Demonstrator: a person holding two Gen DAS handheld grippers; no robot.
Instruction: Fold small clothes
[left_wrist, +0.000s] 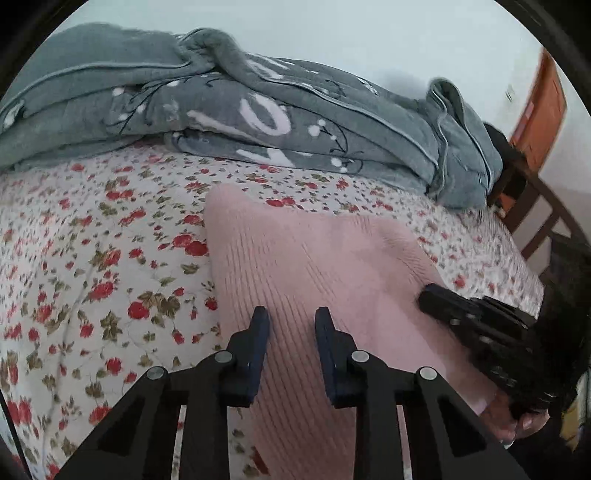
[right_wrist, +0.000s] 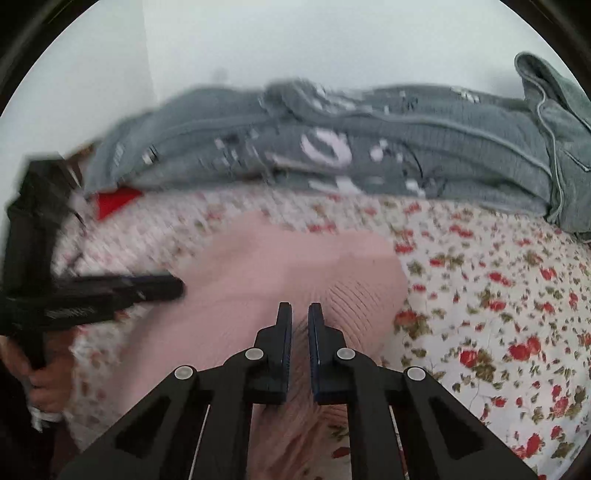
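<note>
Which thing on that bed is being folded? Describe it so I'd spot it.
Find the flowered bedsheet with the grey blanket heaped at the back. In front of the blanket lies a pink ribbed knit garment: the only plain pink cloth there.

Left wrist cam looks forward along my left gripper (left_wrist: 291, 319), low over the bed (left_wrist: 92, 258), tilted down, close to the pink knit garment (left_wrist: 295, 258); it faces the grey blanket (left_wrist: 258, 122) piled along the far wall. My right gripper (left_wrist: 454, 306) enters that view to the right of the garment. Right wrist cam sits just as low and near, along my right gripper (right_wrist: 300, 314), same heading toward the grey blanket (right_wrist: 369, 155); motion-blurred on its left half. My left gripper (right_wrist: 147, 288) shows left of the pink knit garment (right_wrist: 277, 266). Shared between both: garment, blanket, floral bed (right_wrist: 498, 295).
</note>
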